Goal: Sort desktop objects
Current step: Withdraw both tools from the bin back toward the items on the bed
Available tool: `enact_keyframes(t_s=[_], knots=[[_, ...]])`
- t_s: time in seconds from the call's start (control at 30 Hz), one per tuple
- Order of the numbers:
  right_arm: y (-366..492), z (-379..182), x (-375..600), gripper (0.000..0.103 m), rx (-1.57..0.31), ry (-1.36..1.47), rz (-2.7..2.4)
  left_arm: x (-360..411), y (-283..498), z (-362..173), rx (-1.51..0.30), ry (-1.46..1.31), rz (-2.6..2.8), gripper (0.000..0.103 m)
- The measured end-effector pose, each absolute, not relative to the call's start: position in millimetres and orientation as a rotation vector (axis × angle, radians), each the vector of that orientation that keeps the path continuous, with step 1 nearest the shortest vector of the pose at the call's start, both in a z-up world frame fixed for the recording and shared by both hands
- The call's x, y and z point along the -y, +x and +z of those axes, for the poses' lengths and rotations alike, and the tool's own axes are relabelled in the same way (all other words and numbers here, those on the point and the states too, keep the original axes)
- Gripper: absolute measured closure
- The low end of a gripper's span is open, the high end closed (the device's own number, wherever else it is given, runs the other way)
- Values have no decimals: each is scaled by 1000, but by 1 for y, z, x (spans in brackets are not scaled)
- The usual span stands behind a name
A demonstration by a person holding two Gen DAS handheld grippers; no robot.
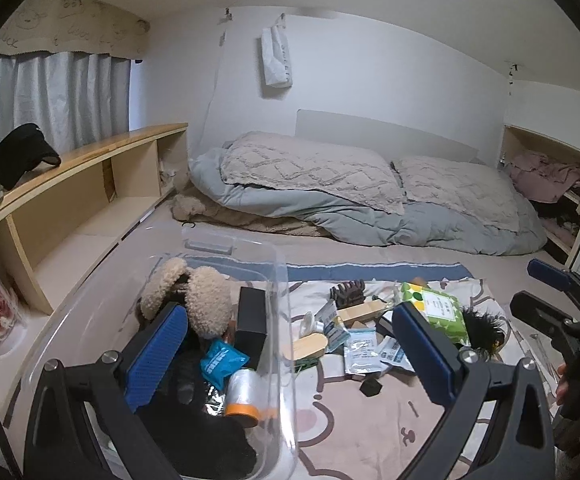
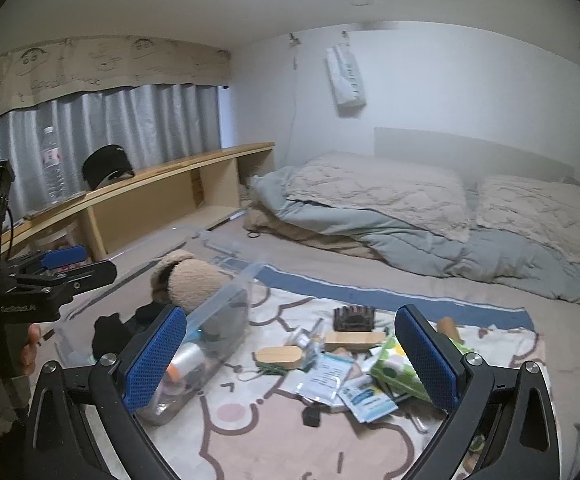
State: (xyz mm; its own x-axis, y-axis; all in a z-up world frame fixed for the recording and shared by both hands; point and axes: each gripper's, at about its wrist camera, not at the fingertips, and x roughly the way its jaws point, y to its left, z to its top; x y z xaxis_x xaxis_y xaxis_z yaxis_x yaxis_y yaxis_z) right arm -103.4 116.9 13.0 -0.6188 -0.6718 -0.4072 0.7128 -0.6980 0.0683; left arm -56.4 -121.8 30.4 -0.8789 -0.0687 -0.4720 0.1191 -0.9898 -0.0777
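Blue-padded fingers of the left gripper (image 1: 290, 352) fill the bottom of its own view, spread as wide as they go, with nothing between them. One finger hangs over a clear plastic bin (image 1: 278, 280) at about eight o'clock, the other over loose clutter at four o'clock; this straddling pose suggests the hand is between a drop and the next pick.

Inside the bin lie a tan plush toy (image 1: 206, 296), a black box (image 1: 252, 316), a blue packet (image 1: 224, 362) and a roll of clear film with an orange core (image 1: 244, 396), apparently things already sorted.

Unsorted items sit in a loose heap on a pink cartoon-print mat (image 1: 349, 420), at twelve to two o'clock from the left gripper: a green-patterned wipes pack (image 1: 437, 308), a wooden block (image 1: 359, 312), a dark claw hair clip (image 1: 347, 292), white sachets (image 1: 359, 354) and a small black cube (image 1: 369, 387). They look light and easy to pinch, though the flat sachets may be awkward.

Across the right wrist view, the right gripper (image 2: 290, 356) is likewise fully parted and empty, aimed at the same heap. A rumpled grey duvet (image 1: 329, 200) lies beyond.
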Motion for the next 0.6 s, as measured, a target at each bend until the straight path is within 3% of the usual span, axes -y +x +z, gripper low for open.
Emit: enact_keyframes(t_s=[0.6], knots=[[-125,1,-175,0,-135,553,-2449,73,-78,26,-92,745,-3030,0]])
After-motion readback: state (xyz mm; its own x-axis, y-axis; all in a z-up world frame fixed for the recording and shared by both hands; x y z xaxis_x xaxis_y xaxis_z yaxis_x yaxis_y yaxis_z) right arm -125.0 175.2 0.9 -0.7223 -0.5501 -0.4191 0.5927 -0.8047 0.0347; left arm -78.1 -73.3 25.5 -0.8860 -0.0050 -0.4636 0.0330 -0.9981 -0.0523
